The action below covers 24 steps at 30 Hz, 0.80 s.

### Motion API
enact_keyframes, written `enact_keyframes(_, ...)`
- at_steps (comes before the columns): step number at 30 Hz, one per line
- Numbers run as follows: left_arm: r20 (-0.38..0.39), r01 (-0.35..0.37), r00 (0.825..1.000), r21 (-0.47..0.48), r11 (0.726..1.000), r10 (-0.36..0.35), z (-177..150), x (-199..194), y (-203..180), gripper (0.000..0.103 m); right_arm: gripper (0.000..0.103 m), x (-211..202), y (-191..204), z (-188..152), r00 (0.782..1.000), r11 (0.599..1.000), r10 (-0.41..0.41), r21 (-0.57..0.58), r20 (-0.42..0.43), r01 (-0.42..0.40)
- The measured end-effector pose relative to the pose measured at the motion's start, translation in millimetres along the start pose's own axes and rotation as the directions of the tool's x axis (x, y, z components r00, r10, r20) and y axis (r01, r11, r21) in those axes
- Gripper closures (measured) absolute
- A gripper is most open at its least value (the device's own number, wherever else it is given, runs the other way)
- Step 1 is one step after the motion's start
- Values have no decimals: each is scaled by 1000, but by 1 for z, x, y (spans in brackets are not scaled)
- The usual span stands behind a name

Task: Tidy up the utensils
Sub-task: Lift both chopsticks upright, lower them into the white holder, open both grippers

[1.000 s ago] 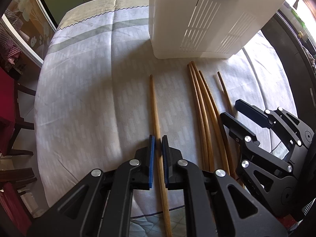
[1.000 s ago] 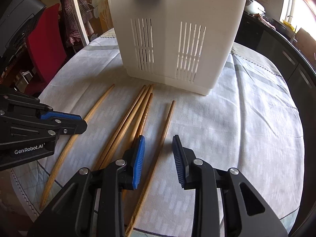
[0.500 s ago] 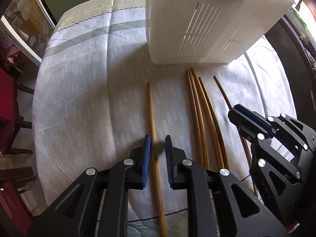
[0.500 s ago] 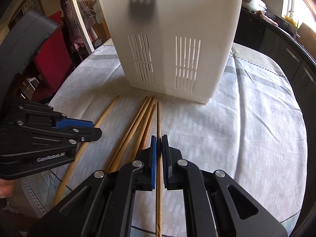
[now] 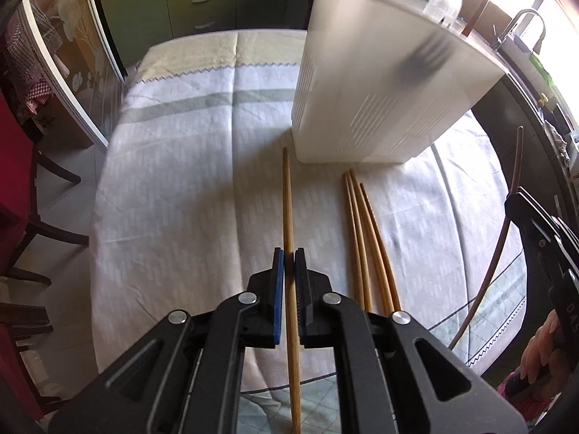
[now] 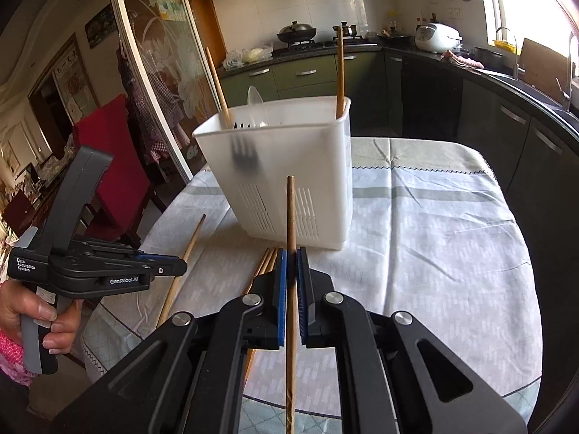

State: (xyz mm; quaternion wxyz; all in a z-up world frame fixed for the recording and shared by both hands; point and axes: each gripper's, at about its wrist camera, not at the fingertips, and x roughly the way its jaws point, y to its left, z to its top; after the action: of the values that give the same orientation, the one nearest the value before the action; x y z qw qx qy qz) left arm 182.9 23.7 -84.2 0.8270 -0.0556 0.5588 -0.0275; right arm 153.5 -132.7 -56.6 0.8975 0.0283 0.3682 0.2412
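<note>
A white slotted utensil holder point(image 5: 380, 101) point(image 6: 289, 166) stands on the clothed table, with two chopsticks, a clear spoon and a dark fork inside. My left gripper point(image 5: 289, 256) point(image 6: 181, 266) has its jaws closing, pads pressed on a light wooden chopstick point(image 5: 287, 199) point(image 6: 188, 249) that runs along its fingers. My right gripper point(image 6: 291, 253) point(image 5: 514, 195) is shut on a darker chopstick point(image 6: 290, 213) point(image 5: 515, 166), raised in front of the holder. Three more chopsticks point(image 5: 362, 238) point(image 6: 266, 264) lie side by side on the cloth between the two grippers.
The pale tablecloth point(image 5: 181, 181) point(image 6: 434, 235) hangs over the round table's front edge. Red chairs point(image 6: 108, 166) stand to the left of the table. Kitchen counters with pots and a rice cooker point(image 6: 438, 38) line the back and right. A hand point(image 6: 32, 311) grips the left tool.
The right gripper shut on the rightmost chopstick and rose with it. The left gripper's jaws widened a little, then closed on the left chopstick and lifted. Three chopsticks stayed on the cloth.
</note>
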Motion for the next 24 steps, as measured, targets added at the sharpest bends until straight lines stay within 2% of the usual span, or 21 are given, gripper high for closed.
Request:
enact_keyframes(7, 173, -11, 985, 24, 1000, 6, -13, -70, -2, 97, 97, -48, -5, 5, 991, 1000, -27, -10, 129, 29)
enact_keyframes(13, 283, -28, 959, 58, 998, 10, -31, -109, -12, 97, 97, -76, -6, -3, 981, 997, -65, -33, 183, 72)
enact_keyframes(16, 305, -33, 952, 75, 997, 9, -38, -117, -19, 97, 97, -86, -7, -8, 980, 997, -63, -26, 186, 69)
enact_keyframes(24, 320, -47, 947, 88, 995, 17, -45, -123, -23, 97, 97, -90, -4, -11, 982, 997, -57, -41, 183, 65)
